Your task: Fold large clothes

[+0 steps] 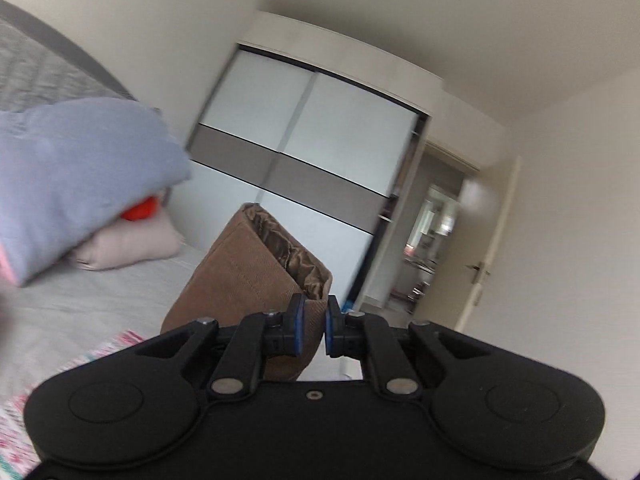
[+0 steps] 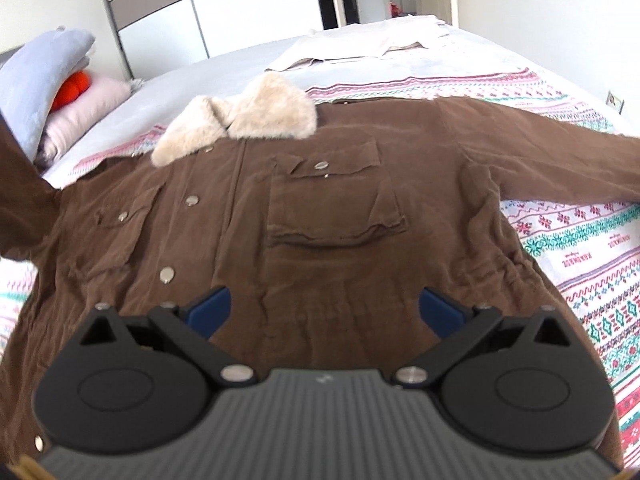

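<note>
A brown corduroy jacket (image 2: 328, 216) with a cream fur collar (image 2: 248, 116) lies spread front-up on the bed, one sleeve (image 2: 560, 156) stretched out to the right. My right gripper (image 2: 325, 308) hovers over the jacket's lower front, jaws wide apart with nothing between them. In the left wrist view my left gripper (image 1: 316, 326) is shut on the cuff of the other brown sleeve (image 1: 244, 276), lifted off the bed so its shiny lining shows at the open end. The same raised sleeve shows at the left edge of the right wrist view.
A patterned blanket (image 2: 580, 248) lies under the jacket on the grey bed sheet (image 1: 100, 296). Stacked blue and pink folded items (image 2: 44, 80) with an orange thing sit near the headboard. A cream garment (image 2: 372, 44) lies farther up the bed. A wardrobe (image 1: 312, 152) and an open door (image 1: 488, 240) stand beyond.
</note>
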### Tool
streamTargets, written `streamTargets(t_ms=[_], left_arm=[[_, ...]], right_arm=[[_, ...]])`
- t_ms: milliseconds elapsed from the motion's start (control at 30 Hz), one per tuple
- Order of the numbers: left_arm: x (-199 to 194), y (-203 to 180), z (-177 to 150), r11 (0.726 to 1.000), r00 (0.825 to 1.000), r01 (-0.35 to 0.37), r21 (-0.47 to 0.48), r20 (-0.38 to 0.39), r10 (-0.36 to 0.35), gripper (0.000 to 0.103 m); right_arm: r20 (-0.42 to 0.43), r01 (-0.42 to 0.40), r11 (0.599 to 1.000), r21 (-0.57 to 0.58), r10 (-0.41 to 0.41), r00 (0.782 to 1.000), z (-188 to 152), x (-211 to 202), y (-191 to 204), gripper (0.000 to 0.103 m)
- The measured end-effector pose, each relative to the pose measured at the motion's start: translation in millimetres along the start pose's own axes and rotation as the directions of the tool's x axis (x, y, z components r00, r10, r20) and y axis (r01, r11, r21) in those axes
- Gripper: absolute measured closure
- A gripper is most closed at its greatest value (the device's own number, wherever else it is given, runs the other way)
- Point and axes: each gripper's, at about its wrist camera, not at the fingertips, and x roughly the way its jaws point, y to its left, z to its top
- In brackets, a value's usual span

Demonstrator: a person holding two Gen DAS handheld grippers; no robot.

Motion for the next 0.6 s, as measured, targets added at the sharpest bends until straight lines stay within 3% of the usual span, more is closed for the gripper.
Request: streamTargets(t_ms=[167, 333, 400, 467, 500, 533, 567, 600], left_arm=[[26.5, -65.3, -46.1, 0.992, 0.989, 0.109, 0.06, -0.104, -0.102, 0.093], [55.5, -99.7, -107.2, 0.988, 0.963, 0.154, -0.004, -0.225, -0.15, 0.093], [66.1, -107.6, -133.5, 0.986, 0.946, 0.166, -0.026, -0.277, -0.167, 0.093], [74.6, -110.9, -157.4, 0.975, 0.904, 0.22, -0.044, -0.366, -0.22, 0.089], [77.3, -109.7, -167.7, 0.967, 0.874, 0.247, -0.06, -0.418, -0.249, 0.084], [77.6, -108.7, -177.0, 0.962, 0.846, 0.263, -0.069, -0.464, -0.264, 0.072], [74.4, -104.7, -181.4, 0.962, 0.835, 0.267, -0.061, -0.484, -0.263, 0.063], [68.2, -99.2, -183.0, 0.962, 0.836, 0.269, -0.044, -0.486, -0.256, 0.043]], right_arm=[[0.01, 0.003, 1.0, 0.031, -0.003, 1.0, 4.2, 3.1, -10.7, 0.001], [0.016, 0.0, 0.992, 0.129, -0.002, 1.0, 8.0, 6.6, -30.1, 0.001], [0.008, -0.008, 0.985, 0.174, 0.006, 1.0, 8.6, 10.5, -39.2, 0.001], [-0.003, -0.016, 0.977, 0.212, 0.017, 1.0, 9.0, 14.3, -47.2, 0.001], [-0.004, -0.019, 0.974, 0.227, 0.021, 1.0, 9.2, 15.5, -51.2, 0.001], [-0.002, -0.022, 0.97, 0.242, 0.023, 1.0, 9.4, 16.2, -55.2, 0.001], [0.001, -0.024, 0.966, 0.256, 0.025, 1.0, 9.6, 16.5, -58.9, 0.001], [0.003, -0.027, 0.963, 0.27, 0.027, 1.0, 10.1, 17.0, -62.4, 0.001]])
